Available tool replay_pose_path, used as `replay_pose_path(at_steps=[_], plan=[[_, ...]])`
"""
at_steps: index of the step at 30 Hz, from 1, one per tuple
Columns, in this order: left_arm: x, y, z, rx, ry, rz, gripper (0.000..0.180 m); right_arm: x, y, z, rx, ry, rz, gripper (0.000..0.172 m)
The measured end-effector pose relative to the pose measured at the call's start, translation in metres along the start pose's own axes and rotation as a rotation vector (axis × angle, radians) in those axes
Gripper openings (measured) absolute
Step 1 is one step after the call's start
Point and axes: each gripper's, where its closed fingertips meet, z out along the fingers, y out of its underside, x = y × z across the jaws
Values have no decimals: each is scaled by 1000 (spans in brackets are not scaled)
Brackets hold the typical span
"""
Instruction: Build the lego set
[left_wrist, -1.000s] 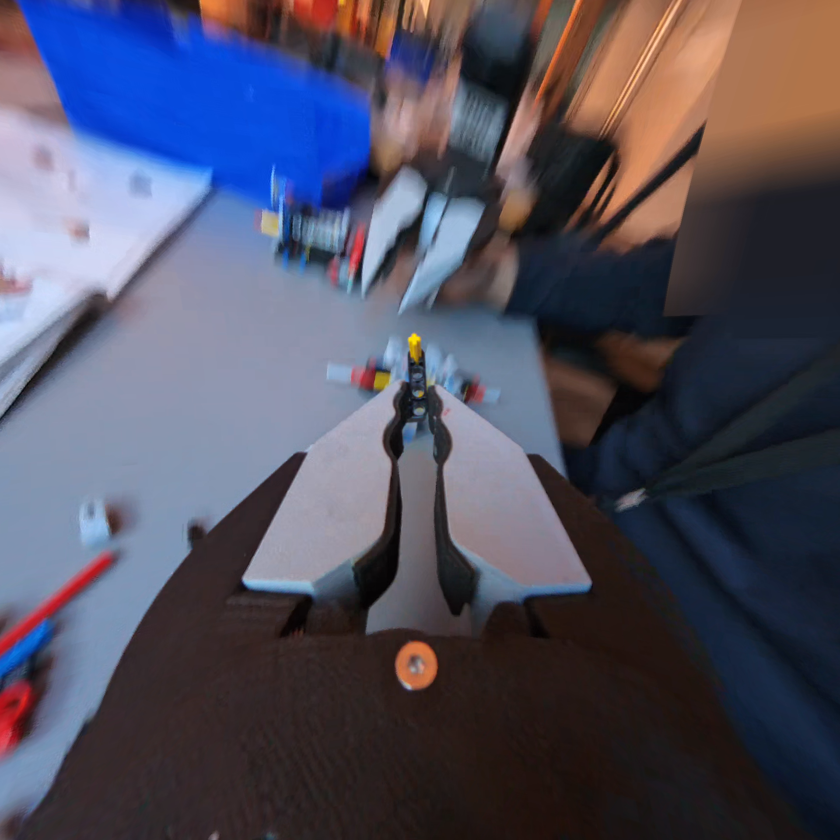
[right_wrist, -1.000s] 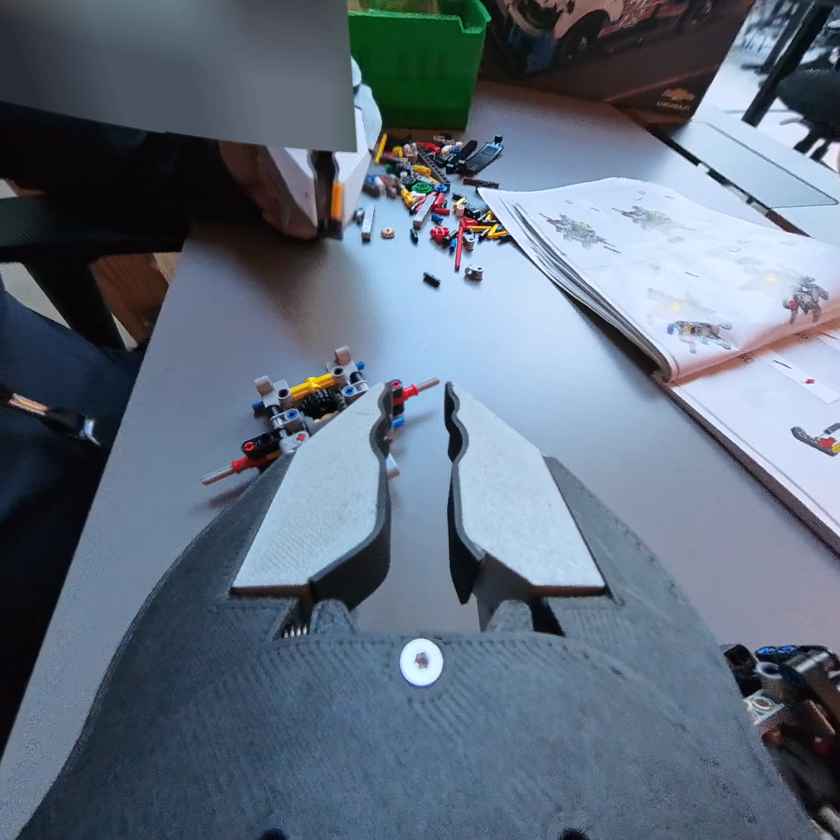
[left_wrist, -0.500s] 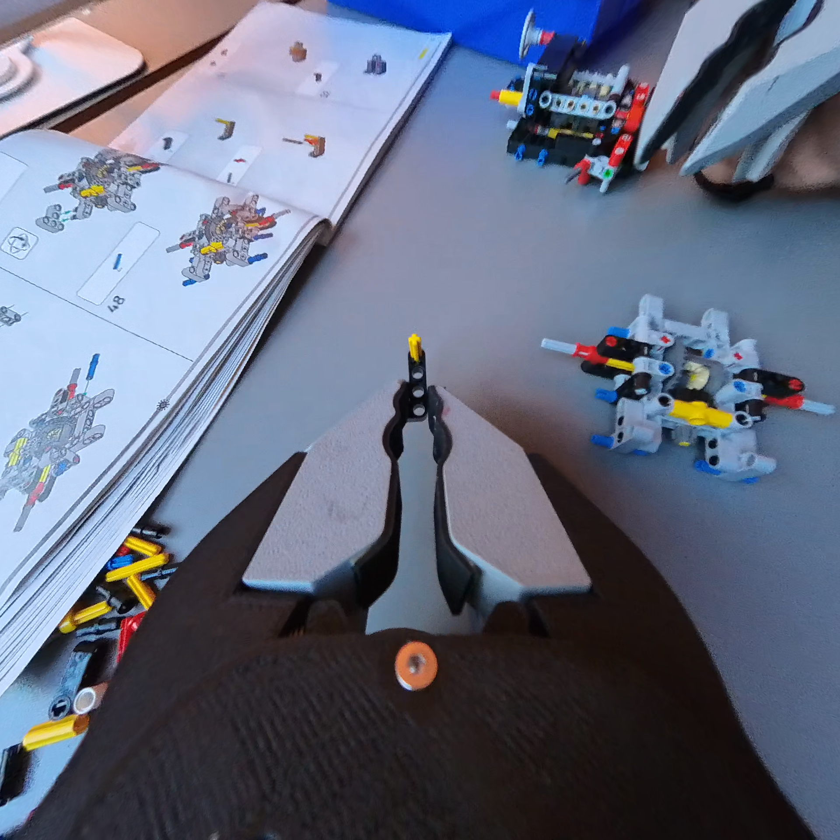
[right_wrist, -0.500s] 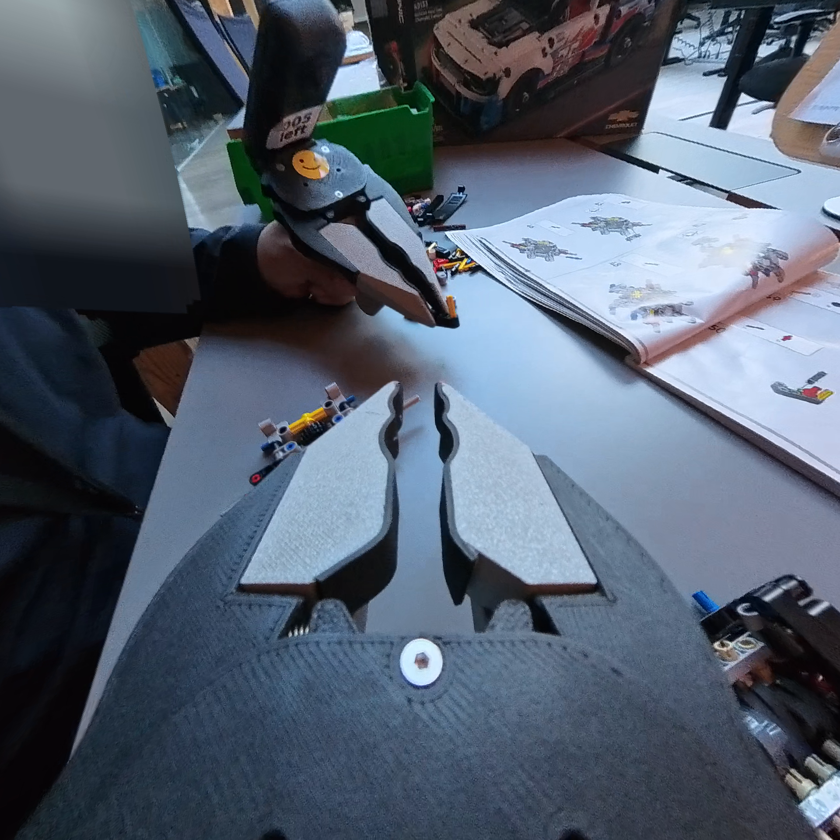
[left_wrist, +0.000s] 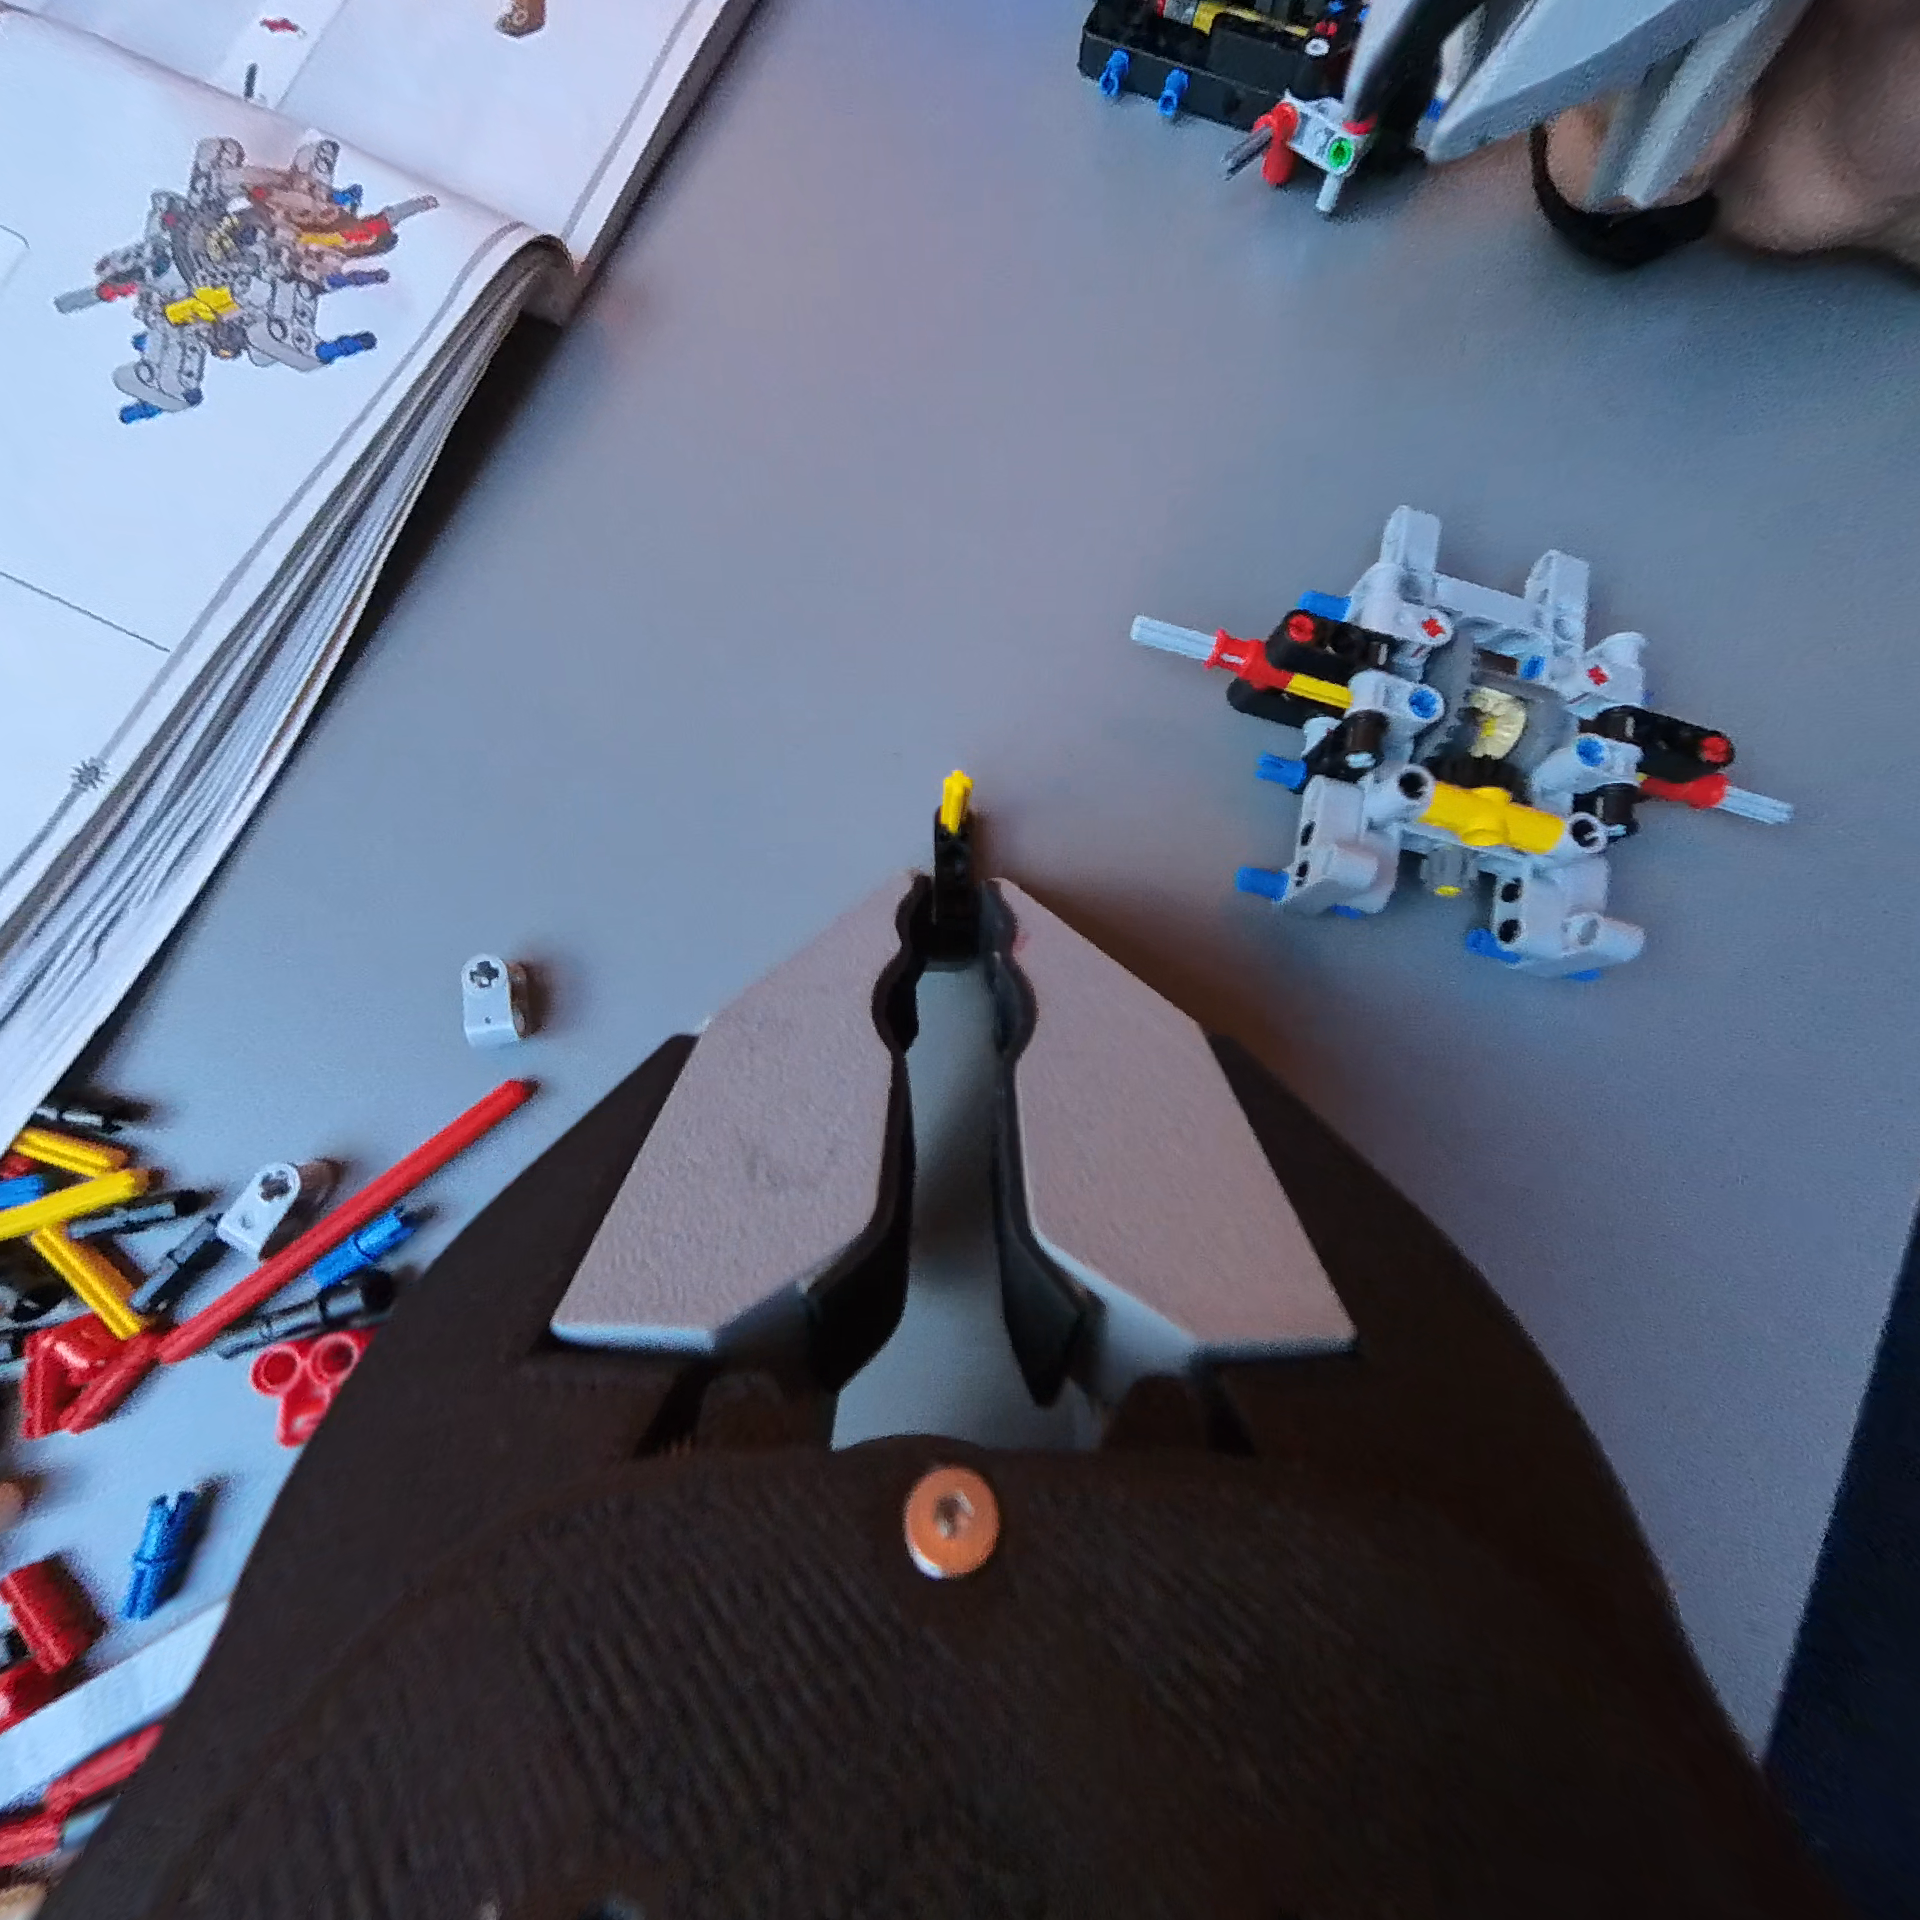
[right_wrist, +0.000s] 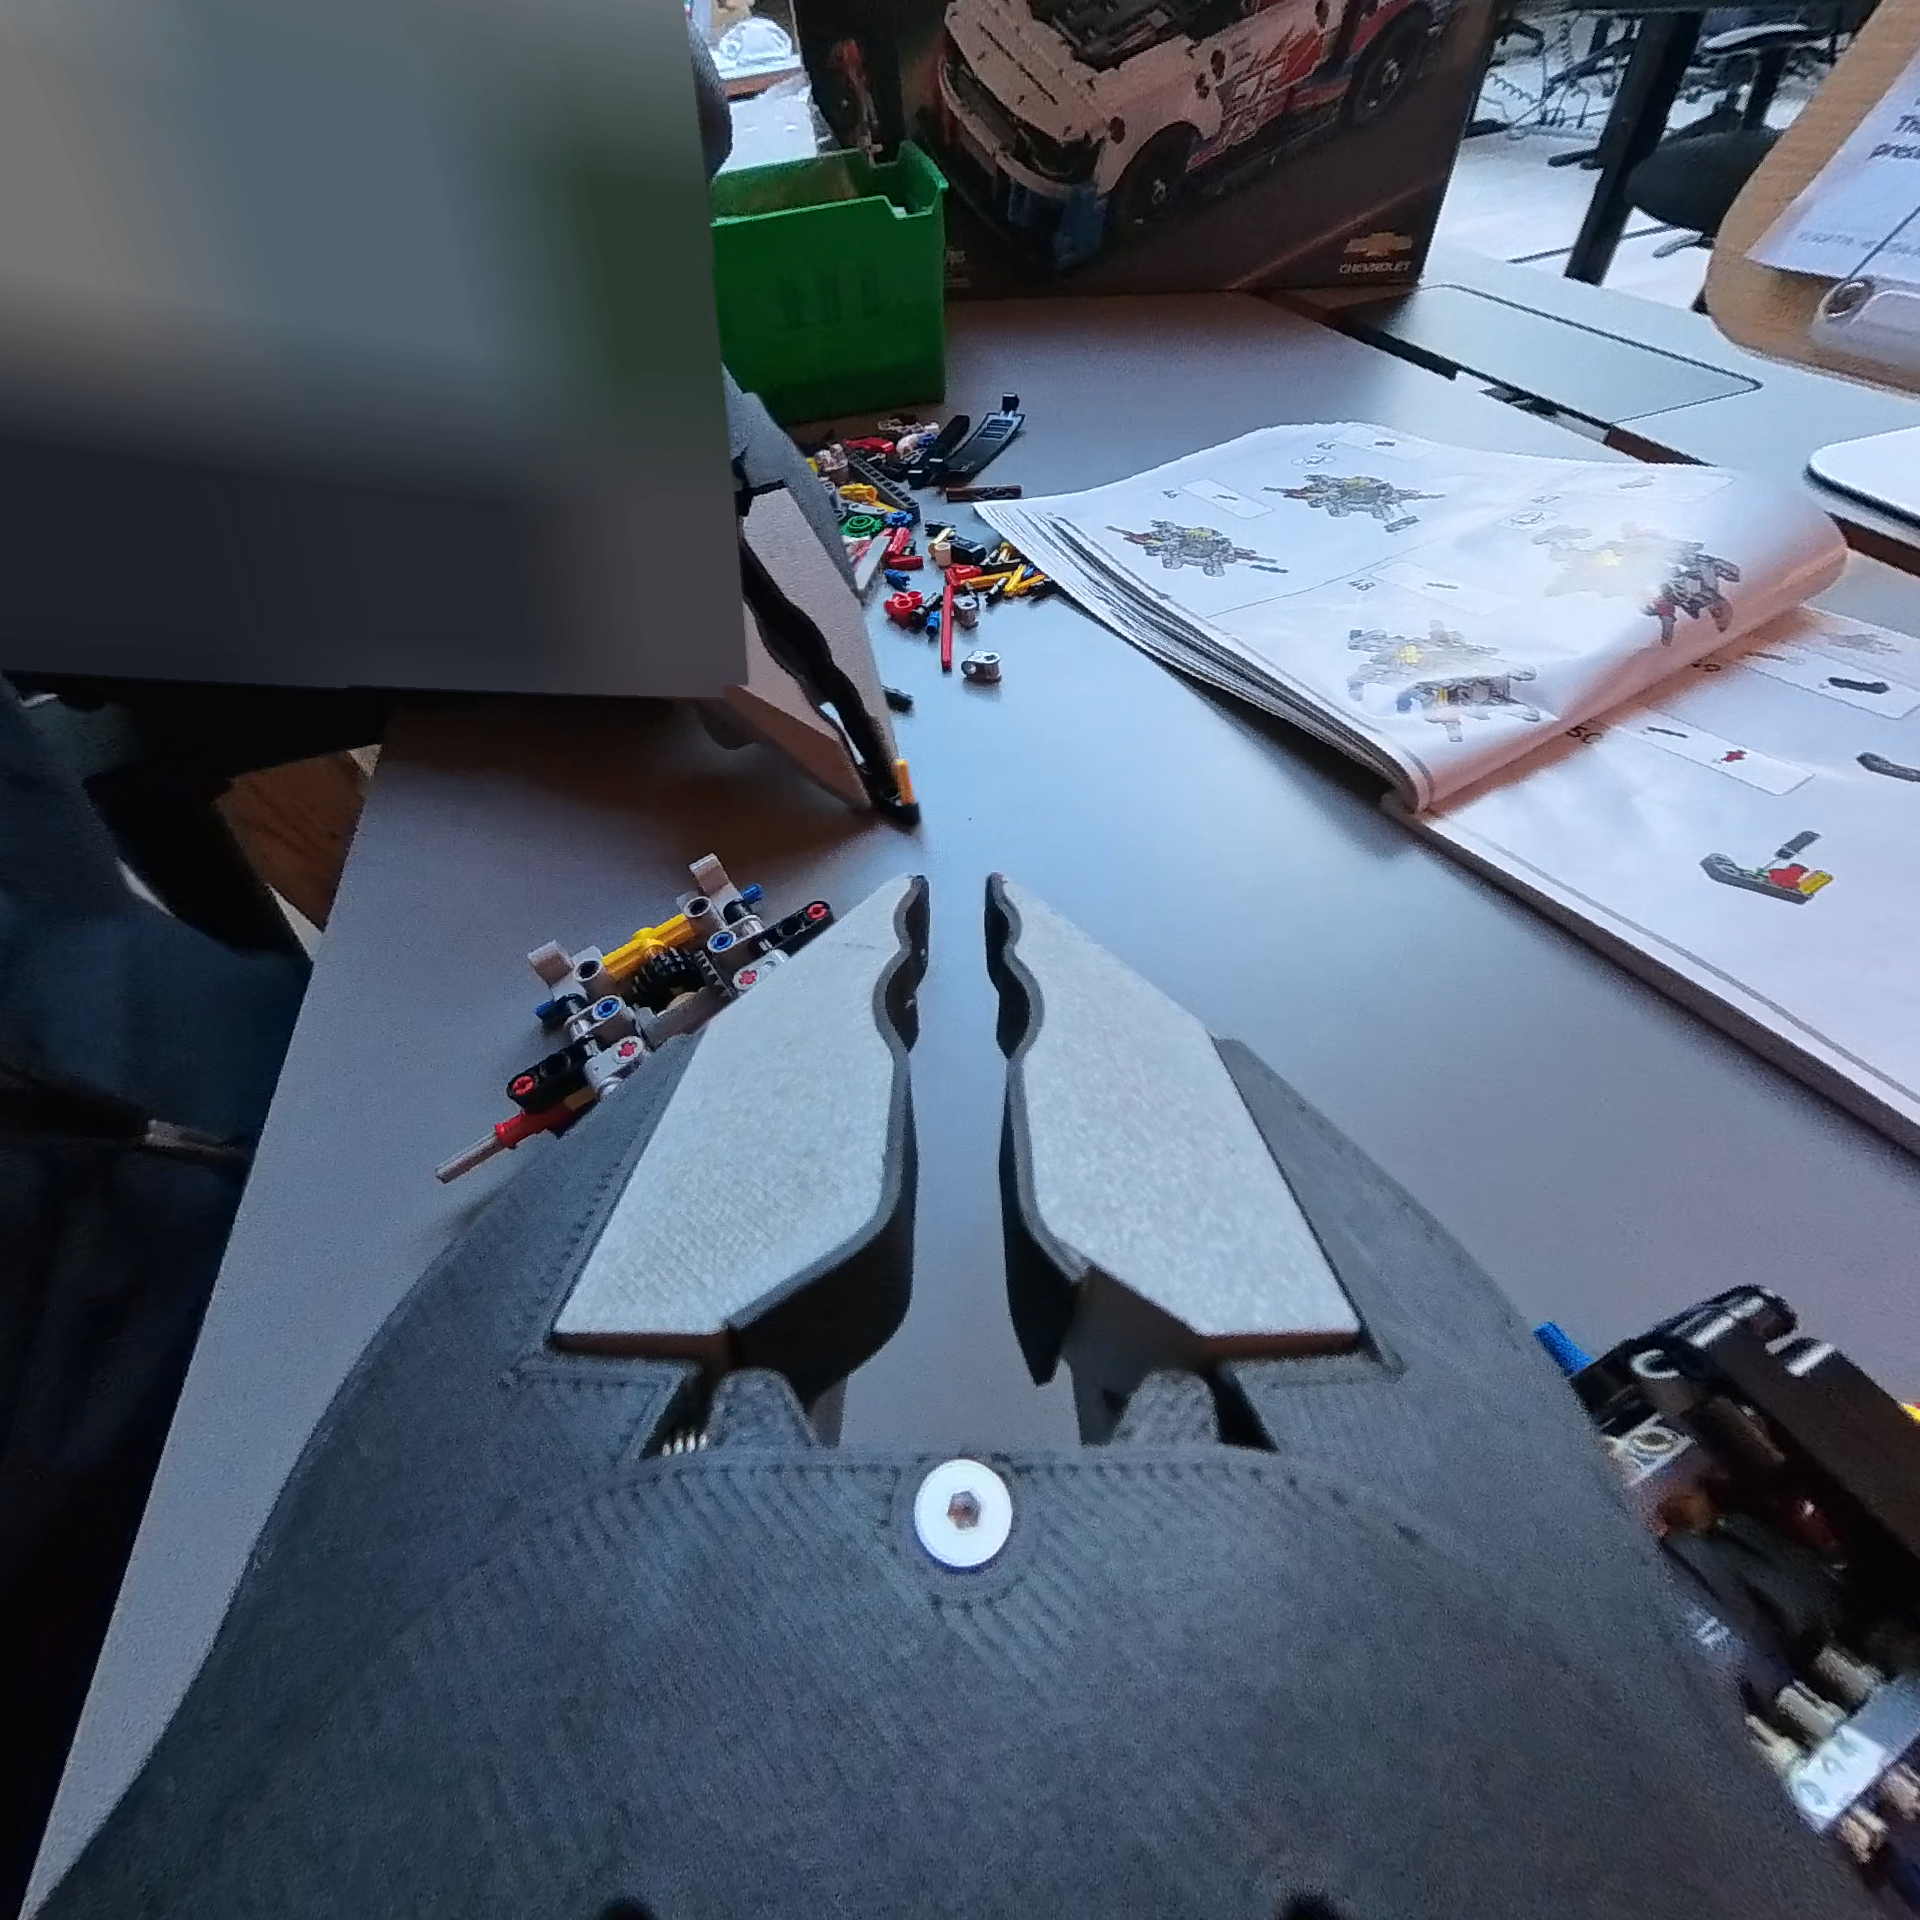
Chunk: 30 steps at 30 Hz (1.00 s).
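Writing shows on three things: a brand mark with small lettering on the car-picture box (right_wrist: 1377, 255) at the counter's (right_wrist: 1195, 935) far edge, step numbers in the open instruction booklet (right_wrist: 1455, 623), and blurred print on a propped sheet (right_wrist: 1860, 156)

Left hand-held gripper (left_wrist: 954, 894): dark brown body, two pale flat fingers (left_wrist: 790, 1122) nearly together, tips pinching a small black plastic piece with a yellow peg on top (left_wrist: 953, 831). Pointed forward and down, tips low, close to the grey bench (left_wrist: 831, 520). Seen from the other side too (right_wrist: 883, 800), tilted steeply, tips almost at the bench top.

Right hand-held gripper (right_wrist: 956, 904): dark grey body, two light grey fingers (right_wrist: 790, 1122) with wavy black inner edges. Narrow gap between the tips, nothing in it. Held low, pointing forward.
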Motion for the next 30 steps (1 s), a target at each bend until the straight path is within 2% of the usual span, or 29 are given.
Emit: replay_pose_path(at_steps=[4,7,16,25,30], plan=[[1,1,-8,29,-10,-25,24,6,0,-3,7,12,32,10],[2,5,-16,46,-32,-39,28,10,-1,-6,16,35,37,10],[5,11,-40,136,-76,-58,26,8,-2,-6,18,59,12,9],[3,11,-42,145,-70,-75,21,9,-3,-6,25,61,13,8],[-4,8,-52,203,-87,-97,20,10,-3,-6,25,52,18,8]])
